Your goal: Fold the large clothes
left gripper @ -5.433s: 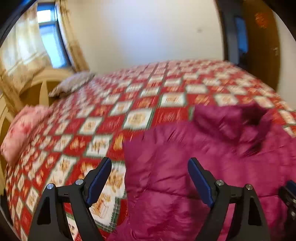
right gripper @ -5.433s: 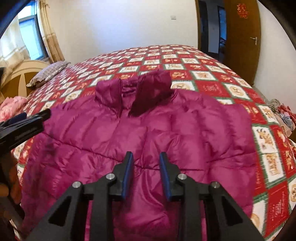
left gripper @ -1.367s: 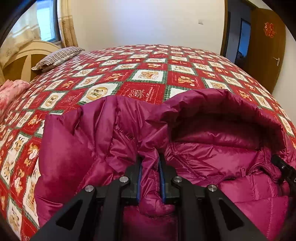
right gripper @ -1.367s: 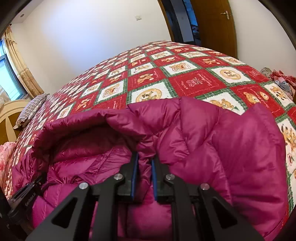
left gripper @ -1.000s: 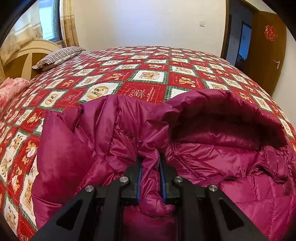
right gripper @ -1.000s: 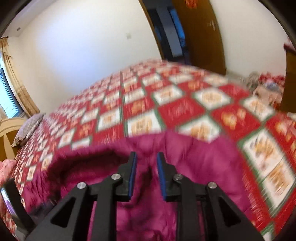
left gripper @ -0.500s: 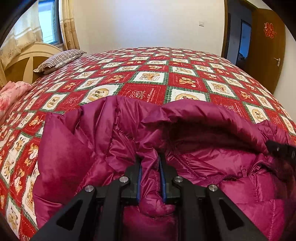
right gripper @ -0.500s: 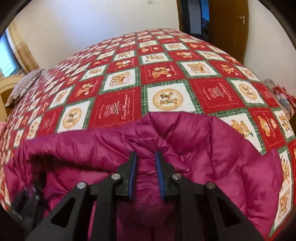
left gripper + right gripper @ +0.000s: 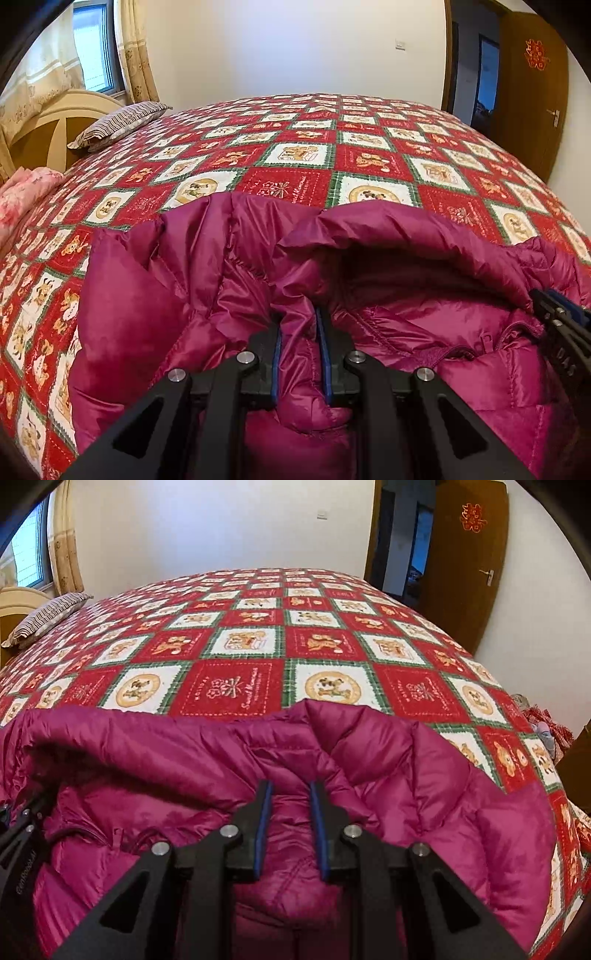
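Observation:
A magenta puffer jacket (image 9: 155, 295) lies on the bed, its lifted edge arched over its lower part; it also shows in the right wrist view (image 9: 461, 794). My left gripper (image 9: 298, 317) is shut on a bunched fold of the jacket's edge. My right gripper (image 9: 290, 786) stands narrowly apart around another fold of the same edge, with fabric between its blue pads. The right gripper also shows at the right edge of the left wrist view (image 9: 561, 317), and the left gripper at the left edge of the right wrist view (image 9: 22, 823).
The bed has a red, white and green patchwork quilt (image 9: 332, 155). A striped pillow (image 9: 118, 123) and a pink pillow (image 9: 26, 188) lie by the headboard on the left. A brown door (image 9: 465, 554) stands at the far right. Clothes (image 9: 546, 727) lie beside the bed.
The right gripper let go of the jacket, swung up, then came back down onto the edge. The left gripper kept its hold. The arched edge has sunk slightly.

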Demonstrator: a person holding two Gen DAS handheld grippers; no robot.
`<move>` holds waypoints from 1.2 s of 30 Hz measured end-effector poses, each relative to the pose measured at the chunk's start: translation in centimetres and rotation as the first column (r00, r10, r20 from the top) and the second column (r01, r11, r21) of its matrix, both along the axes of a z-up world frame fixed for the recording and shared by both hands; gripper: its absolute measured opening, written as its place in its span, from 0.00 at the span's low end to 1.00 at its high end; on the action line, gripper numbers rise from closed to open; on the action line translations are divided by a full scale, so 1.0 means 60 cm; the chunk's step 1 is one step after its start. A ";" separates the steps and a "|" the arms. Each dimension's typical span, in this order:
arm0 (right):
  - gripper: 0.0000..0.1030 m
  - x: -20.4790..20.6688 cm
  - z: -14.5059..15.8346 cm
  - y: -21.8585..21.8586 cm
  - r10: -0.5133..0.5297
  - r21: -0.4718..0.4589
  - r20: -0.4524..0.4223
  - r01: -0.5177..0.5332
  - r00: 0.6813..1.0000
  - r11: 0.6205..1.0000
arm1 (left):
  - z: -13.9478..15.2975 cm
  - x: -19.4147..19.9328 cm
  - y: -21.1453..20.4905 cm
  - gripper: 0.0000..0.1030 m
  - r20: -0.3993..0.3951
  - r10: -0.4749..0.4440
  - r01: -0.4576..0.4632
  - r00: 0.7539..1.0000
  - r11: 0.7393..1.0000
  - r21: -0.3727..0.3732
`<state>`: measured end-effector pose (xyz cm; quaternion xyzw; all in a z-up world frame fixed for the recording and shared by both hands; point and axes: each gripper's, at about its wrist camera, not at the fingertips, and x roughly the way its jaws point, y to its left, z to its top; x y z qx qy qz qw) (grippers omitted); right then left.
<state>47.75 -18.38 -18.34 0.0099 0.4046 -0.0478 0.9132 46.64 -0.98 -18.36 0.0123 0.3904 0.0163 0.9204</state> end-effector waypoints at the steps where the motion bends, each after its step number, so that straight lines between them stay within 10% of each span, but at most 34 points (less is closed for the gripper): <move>1: 0.23 -0.002 0.000 0.000 0.001 0.001 0.004 -0.001 1.000 1.000 | 0.004 -0.003 0.000 0.17 0.000 -0.005 0.005 1.000 1.000 -0.007; 8: 0.23 -0.009 0.000 -0.004 -0.002 0.027 0.026 0.001 1.000 1.000 | 0.125 -0.027 -0.014 0.19 0.186 -0.084 0.088 0.979 0.996 -0.009; 12: 0.23 -0.012 0.002 -0.006 -0.005 0.036 0.035 0.004 0.999 0.999 | 0.167 0.046 -0.062 0.47 0.196 -0.117 0.116 0.974 0.993 0.017; 16: 0.23 -0.014 0.002 -0.008 -0.007 0.042 0.042 0.006 0.999 0.999 | 0.134 0.097 -0.092 0.60 0.132 -0.102 0.094 0.986 0.993 0.069; 21: 0.23 -0.014 0.002 -0.010 -0.007 0.054 0.040 0.005 0.999 0.999 | 0.030 0.100 -0.060 0.60 -0.144 0.004 0.011 0.990 0.995 0.103; 36: 0.24 -0.018 0.011 -0.027 0.006 0.147 0.006 -0.007 1.000 0.989 | -0.012 0.062 -0.035 0.72 -0.057 -0.016 0.020 0.998 0.998 0.062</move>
